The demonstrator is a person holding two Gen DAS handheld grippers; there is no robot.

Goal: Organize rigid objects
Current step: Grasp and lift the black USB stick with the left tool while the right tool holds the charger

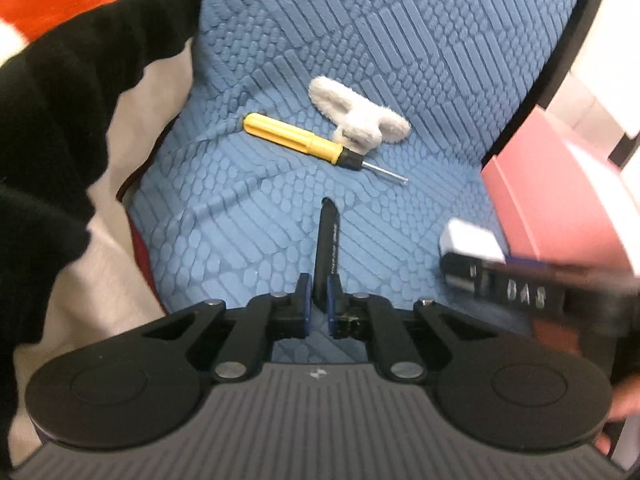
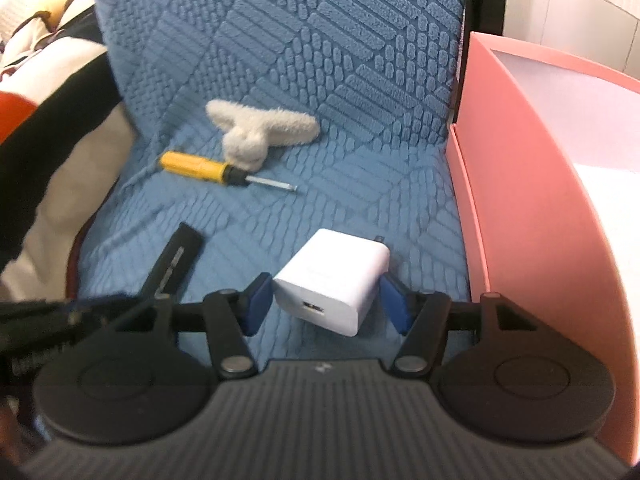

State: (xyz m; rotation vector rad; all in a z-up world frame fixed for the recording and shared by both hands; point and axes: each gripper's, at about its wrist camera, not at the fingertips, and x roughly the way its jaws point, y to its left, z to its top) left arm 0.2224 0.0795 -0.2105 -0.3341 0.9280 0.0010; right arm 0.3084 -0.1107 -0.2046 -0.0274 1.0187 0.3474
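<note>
On the blue textured seat cover lie a yellow screwdriver, a black pen and a white charger block. My left gripper is shut on the near end of the black pen, which also shows in the right wrist view. My right gripper is open, its blue pads on either side of the charger; the left pad looks close to touching it. The screwdriver also shows in the right wrist view. The charger and the right gripper appear at the right of the left wrist view.
A white fluffy soft item lies just behind the screwdriver, also in the right wrist view. An open pink box stands at the right edge of the seat, also in the left wrist view. Black and white cloth lies left.
</note>
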